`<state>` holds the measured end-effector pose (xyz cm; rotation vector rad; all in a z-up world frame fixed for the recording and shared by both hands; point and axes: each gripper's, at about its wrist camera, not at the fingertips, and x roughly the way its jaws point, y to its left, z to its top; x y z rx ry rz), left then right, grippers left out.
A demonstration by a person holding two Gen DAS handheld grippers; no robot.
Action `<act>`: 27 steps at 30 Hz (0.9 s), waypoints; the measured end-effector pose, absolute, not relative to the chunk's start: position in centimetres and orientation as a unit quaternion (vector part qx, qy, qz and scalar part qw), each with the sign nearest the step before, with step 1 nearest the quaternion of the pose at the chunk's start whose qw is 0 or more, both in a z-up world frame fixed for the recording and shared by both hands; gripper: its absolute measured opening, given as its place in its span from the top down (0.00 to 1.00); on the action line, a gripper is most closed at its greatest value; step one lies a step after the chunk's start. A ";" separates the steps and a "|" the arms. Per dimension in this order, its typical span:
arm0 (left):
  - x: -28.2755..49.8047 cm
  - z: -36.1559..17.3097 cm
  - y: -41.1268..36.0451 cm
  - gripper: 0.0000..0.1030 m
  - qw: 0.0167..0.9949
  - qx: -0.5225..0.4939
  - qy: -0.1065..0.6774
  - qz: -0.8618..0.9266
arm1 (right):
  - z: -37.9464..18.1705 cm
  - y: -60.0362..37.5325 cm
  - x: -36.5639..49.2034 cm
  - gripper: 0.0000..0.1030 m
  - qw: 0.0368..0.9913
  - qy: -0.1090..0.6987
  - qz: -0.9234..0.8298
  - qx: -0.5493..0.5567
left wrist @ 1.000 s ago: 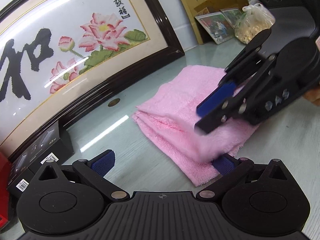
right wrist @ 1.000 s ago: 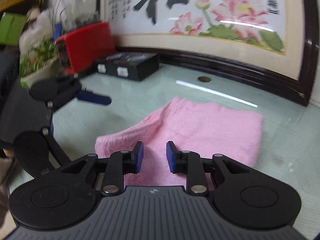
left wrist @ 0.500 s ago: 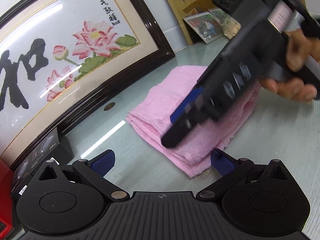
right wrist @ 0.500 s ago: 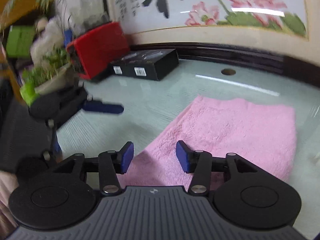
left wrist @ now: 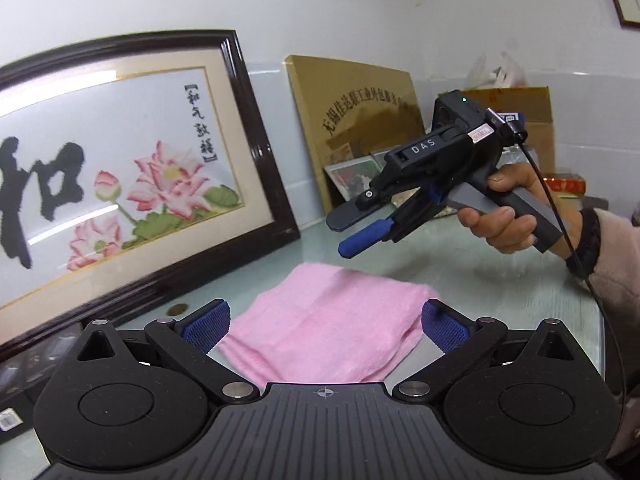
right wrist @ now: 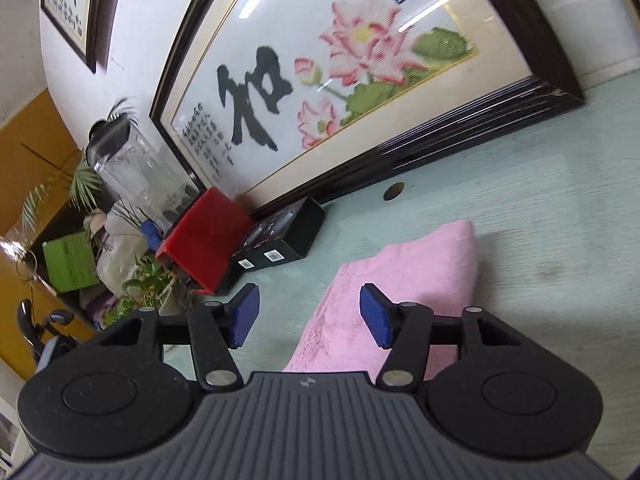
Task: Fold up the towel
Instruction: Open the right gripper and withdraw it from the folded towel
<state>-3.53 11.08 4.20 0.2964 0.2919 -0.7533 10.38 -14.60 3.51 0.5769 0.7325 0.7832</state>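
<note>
A pink towel point(left wrist: 328, 328) lies folded into a small thick rectangle on the pale green glass table point(left wrist: 500, 284). My left gripper point(left wrist: 325, 326) hovers above its near side, open wide, nothing between the pads. The right gripper point(left wrist: 352, 236), held by a hand point(left wrist: 504, 216), hangs in the air above and behind the towel. In the right wrist view the towel point(right wrist: 404, 288) lies below and past the right gripper point(right wrist: 310, 316), whose jaws are opening with nothing between them; that view is tilted.
A large framed lotus embroidery point(left wrist: 120, 184) leans on the wall at the table's back. A gold plaque point(left wrist: 356, 120), small photos and a cardboard box point(left wrist: 520, 116) stand at the right rear. A black box point(right wrist: 280, 240), red box point(right wrist: 204, 240) and plants point(right wrist: 140, 280) sit left.
The right gripper has lifted off the towel, swung up and to the right, rolled, and its jaws have widened. My left gripper has pulled back and tilted up. The towel lies flat.
</note>
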 end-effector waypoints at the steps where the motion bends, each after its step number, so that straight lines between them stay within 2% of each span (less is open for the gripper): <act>1: -3.0 4.1 10.1 0.00 0.909 0.144 0.150 -0.362 | 3.3 -15.1 10.6 0.43 0.817 0.345 0.366 0.281; 8: 1.2 3.2 5.8 0.00 0.909 0.111 0.221 -0.337 | 1.6 -16.3 12.7 0.42 0.792 0.368 0.349 0.342; 14: 4.7 1.7 6.9 0.01 0.908 0.074 0.300 -0.284 | -0.6 -13.6 14.0 0.39 0.793 0.434 0.323 0.280; 20: 6.1 0.4 8.9 0.00 0.911 0.064 0.349 -0.211 | 1.2 -13.2 12.2 0.34 0.812 0.407 0.343 0.238; 27: 5.5 0.5 9.4 0.00 0.915 0.073 0.348 -0.192 | 3.0 -14.0 9.7 0.30 0.821 0.378 0.386 0.186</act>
